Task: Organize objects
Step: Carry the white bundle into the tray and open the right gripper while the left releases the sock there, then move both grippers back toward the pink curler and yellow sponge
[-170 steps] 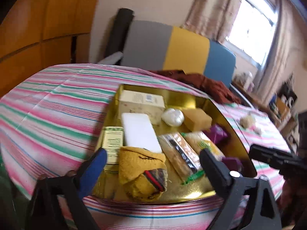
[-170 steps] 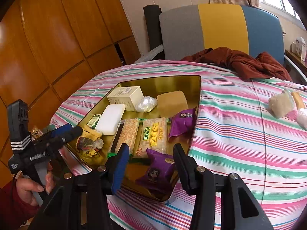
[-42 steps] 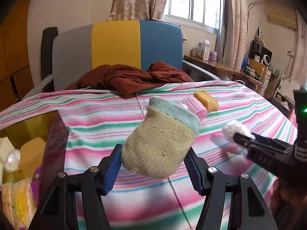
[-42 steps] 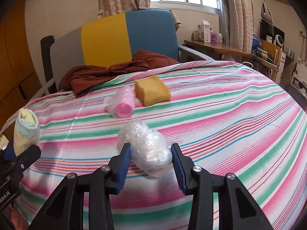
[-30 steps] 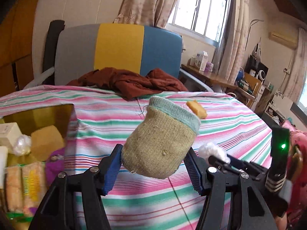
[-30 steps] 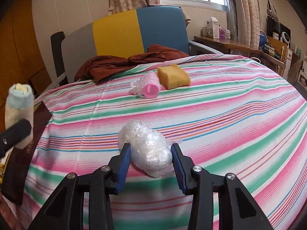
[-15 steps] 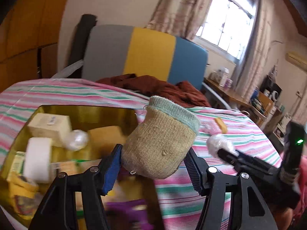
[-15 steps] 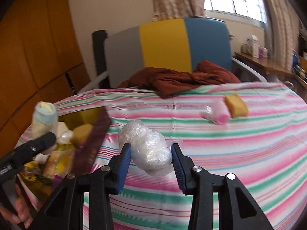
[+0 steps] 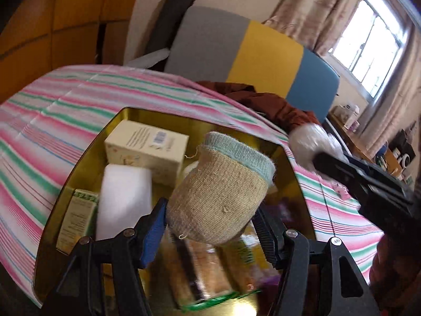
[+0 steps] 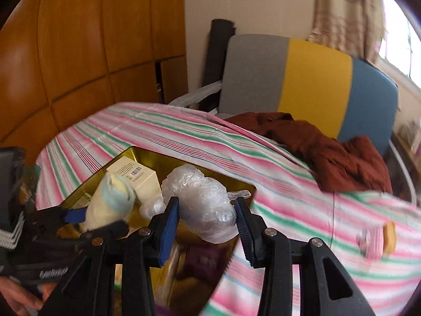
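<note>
Carrying step, near its end. Left tongs [image 9: 210, 233] clamped on the rolled sock [image 9: 219, 194], held in the air above the golden tray [image 9: 294, 168] on the striped table [image 9: 52, 121]. Right tongs [image 10: 208, 222] clamped on the plastic-wrap ball [image 10: 202, 205], over the tray's near edge. Next, probably: lower each into a free spot between the cream box [image 9: 147, 147] and the snack packs, then release.

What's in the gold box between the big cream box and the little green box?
A white foam block lies between the cream box and the green box, seen in the left wrist view.
</note>
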`<state>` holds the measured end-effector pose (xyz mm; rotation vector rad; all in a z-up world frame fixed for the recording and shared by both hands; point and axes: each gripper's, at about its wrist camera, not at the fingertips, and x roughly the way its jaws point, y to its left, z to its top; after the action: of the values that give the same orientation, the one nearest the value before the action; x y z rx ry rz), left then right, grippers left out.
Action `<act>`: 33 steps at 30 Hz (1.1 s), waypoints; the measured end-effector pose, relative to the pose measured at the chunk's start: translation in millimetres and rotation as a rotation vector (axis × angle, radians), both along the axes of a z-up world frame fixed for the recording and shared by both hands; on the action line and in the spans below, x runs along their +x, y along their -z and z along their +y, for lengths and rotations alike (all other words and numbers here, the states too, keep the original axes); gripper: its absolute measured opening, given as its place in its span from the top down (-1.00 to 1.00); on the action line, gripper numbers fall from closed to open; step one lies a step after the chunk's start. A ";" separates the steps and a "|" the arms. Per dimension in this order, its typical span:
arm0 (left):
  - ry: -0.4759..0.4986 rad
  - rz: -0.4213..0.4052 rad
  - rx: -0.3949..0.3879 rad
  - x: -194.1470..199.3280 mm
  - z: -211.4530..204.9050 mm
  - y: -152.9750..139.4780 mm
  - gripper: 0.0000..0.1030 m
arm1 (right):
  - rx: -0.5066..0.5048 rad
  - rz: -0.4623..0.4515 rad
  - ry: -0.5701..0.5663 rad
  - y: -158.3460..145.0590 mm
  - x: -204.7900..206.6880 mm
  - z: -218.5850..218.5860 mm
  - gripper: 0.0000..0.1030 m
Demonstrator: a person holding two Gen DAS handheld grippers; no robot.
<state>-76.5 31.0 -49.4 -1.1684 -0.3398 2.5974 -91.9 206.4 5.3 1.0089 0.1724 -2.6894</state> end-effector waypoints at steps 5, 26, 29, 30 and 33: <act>-0.019 -0.049 -0.022 -11.6 -9.9 9.2 -0.24 | 0.002 -0.090 -0.020 13.3 -48.9 -22.6 0.14; -0.136 -0.044 0.023 -7.4 -24.9 4.0 -0.88 | -0.090 -0.121 0.101 22.8 -40.9 10.2 0.05; -0.138 -0.036 0.008 -2.5 -19.6 2.5 -0.95 | -0.104 -0.116 0.107 22.3 -31.3 18.9 0.05; -0.139 -0.034 0.000 -0.7 -17.9 1.5 -0.96 | -0.108 -0.116 0.113 21.9 -27.3 22.0 0.05; -0.129 -0.026 -0.014 3.7 -11.0 -2.4 -0.99 | -0.139 -0.109 0.133 21.0 -14.0 35.4 0.05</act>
<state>-72.7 20.0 -47.0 -1.2242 -0.4156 2.7007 -105.9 241.9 -15.6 1.1571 -0.1045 -2.7095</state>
